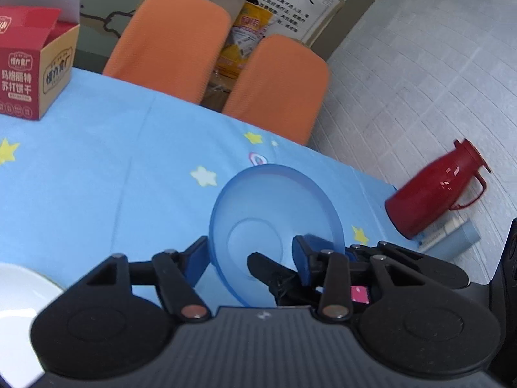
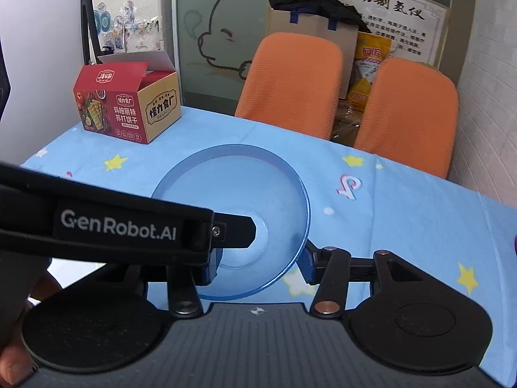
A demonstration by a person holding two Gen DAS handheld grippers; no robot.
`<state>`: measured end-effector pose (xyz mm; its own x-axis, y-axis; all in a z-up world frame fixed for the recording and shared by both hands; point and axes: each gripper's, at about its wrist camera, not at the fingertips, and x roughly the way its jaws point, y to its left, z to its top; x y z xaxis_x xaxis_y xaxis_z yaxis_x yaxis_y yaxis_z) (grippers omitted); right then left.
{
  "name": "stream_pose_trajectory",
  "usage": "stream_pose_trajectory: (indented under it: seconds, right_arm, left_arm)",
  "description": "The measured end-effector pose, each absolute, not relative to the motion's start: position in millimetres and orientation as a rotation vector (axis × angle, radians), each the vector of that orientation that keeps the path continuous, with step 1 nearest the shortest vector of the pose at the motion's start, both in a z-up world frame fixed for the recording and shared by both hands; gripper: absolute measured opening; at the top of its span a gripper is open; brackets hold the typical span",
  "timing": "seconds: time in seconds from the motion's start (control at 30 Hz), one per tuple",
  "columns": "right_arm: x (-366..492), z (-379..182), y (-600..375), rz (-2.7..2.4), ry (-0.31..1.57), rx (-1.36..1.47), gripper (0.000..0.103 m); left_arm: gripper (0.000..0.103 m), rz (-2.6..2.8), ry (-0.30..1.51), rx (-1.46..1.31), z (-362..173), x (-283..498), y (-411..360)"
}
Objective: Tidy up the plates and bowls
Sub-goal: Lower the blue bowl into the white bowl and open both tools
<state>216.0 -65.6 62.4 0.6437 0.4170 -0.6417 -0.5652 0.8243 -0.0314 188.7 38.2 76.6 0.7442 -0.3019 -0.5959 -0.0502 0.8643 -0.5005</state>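
A translucent blue bowl (image 1: 274, 223) is held tilted above the blue star tablecloth (image 1: 113, 177). My left gripper (image 1: 250, 257) has its blue fingers apart, one on each side of the bowl's near rim. The same bowl (image 2: 239, 207) fills the right wrist view, between the fingers of my right gripper (image 2: 258, 265), which are also apart. The left gripper's black body (image 2: 129, 226) reaches across from the left, its tip over the bowl's inside. A white plate (image 1: 19, 323) lies at the lower left of the left wrist view.
A red cracker box (image 2: 129, 103) stands open at the table's far left. Two orange chairs (image 2: 290, 80) stand behind the table's far edge. A red thermos jug (image 1: 439, 187) stands on the tiled floor to the right, past the table edge.
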Motion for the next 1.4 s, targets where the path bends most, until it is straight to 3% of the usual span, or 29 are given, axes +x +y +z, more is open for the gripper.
stream_pose_trajectory:
  seconds: [0.3,0.7,0.83,1.23,1.4]
  right_arm:
    - [148,42,-129,0.460,0.680,-0.155,0.091]
    - [131,13,-137,0.471,0.671,-0.125,0.091]
    - [122,15,-146,0.437,0.615,-0.132,0.103]
    - [82,19,-177,0.316,0.484,0.019,0.103]
    - [75,5,-182,0.309,0.505,0.106,0.103]
  left_arm:
    - [0.049,-0.294,0.788,-0.464,57,141,-36]
    - [0.062,-0.292,0.833,-0.396,32,131,-53]
    - [0.069,-0.302,0.805,-0.375,36,128,-51]
    - [0.072,-0.233,0.605,-0.316,63,91,-36]
    - [0.072,-0.173,0.620,-0.249,50,91,-37]
